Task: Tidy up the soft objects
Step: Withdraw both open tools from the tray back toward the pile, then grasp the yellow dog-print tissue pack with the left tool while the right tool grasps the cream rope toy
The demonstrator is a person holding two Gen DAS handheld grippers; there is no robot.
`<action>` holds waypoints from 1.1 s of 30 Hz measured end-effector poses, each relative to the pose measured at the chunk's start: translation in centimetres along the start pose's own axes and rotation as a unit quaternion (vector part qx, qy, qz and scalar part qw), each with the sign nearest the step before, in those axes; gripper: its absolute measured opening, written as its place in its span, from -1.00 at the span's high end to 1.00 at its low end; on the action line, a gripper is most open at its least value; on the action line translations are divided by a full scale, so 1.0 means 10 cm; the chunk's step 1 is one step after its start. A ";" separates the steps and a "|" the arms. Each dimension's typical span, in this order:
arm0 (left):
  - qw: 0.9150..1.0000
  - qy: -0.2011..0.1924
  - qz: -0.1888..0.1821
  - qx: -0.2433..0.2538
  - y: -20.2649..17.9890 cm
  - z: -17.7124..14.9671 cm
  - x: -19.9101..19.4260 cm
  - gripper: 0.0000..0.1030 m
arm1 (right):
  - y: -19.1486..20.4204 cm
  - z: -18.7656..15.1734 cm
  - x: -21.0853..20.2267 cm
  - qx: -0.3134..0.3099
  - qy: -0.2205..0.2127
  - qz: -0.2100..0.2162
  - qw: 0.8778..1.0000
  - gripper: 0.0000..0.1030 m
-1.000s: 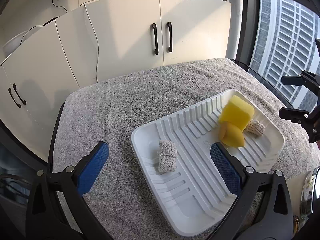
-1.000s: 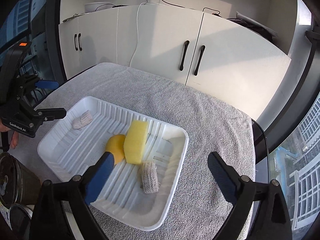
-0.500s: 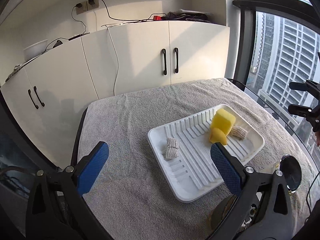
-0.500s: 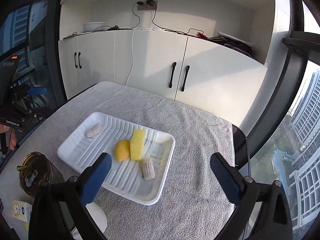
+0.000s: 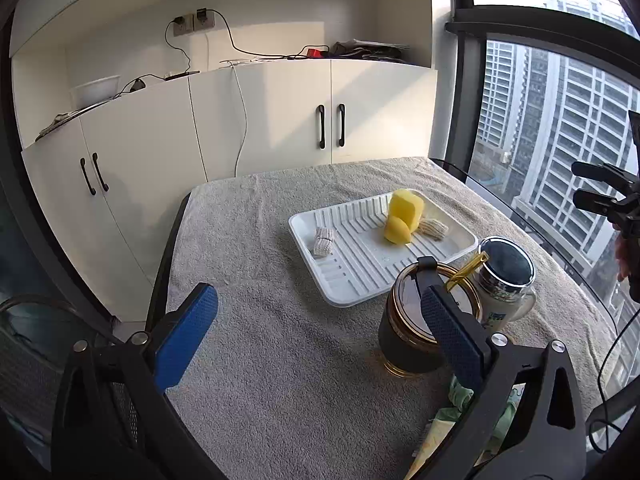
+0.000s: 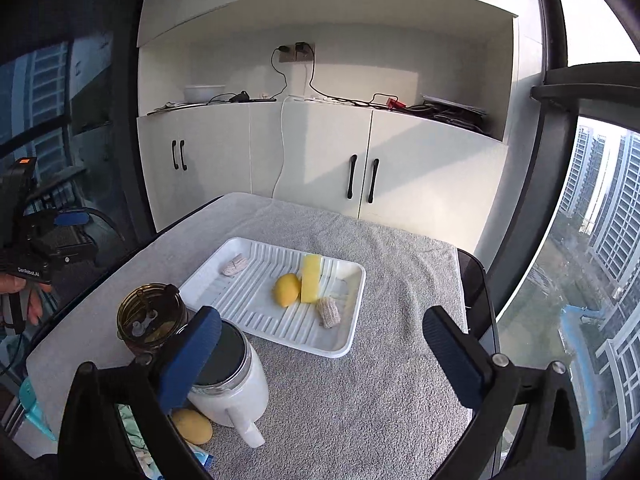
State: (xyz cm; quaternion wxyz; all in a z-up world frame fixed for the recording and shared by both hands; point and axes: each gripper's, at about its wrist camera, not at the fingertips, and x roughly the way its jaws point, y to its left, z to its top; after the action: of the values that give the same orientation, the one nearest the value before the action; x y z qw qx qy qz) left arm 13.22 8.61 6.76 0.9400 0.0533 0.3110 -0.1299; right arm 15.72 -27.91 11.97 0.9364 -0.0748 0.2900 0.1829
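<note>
White ribbed plastic tray [image 5: 352, 280] near towel's far edge holds yellow sponge block [image 5: 406, 207]; left gripper [image 5: 316, 330] and right gripper [image 6: 320, 354] jaws apart, empty.

1. You have pulled both grippers back and up from the white tray [image 5: 352, 276], which now sits small and well ahead at 12 o'clock on the worktop [image 5: 280, 360].
2. Your right gripper [image 6: 320, 356] has just been opening; its jaws stand wide with nothing between them.
3. A dark glass jar [image 5: 416, 332] and a white lidded mug [image 6: 230, 384] have come into view near you.
4. A yellow lump [image 6: 193, 426] shows at 7 o'clock in the right wrist view.
</note>
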 end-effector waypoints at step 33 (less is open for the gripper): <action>0.997 0.054 -0.047 -0.021 -0.63 -1.44 -0.52 -1.00 | 1.30 -1.59 -0.72 0.063 0.035 0.073 0.995 -1.00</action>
State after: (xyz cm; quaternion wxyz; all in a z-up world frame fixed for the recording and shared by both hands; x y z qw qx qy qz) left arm -0.79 6.29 -1.74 0.9156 0.0258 0.3663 -0.1639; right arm -2.98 -22.00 2.57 0.9127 -0.0002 0.3381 0.2294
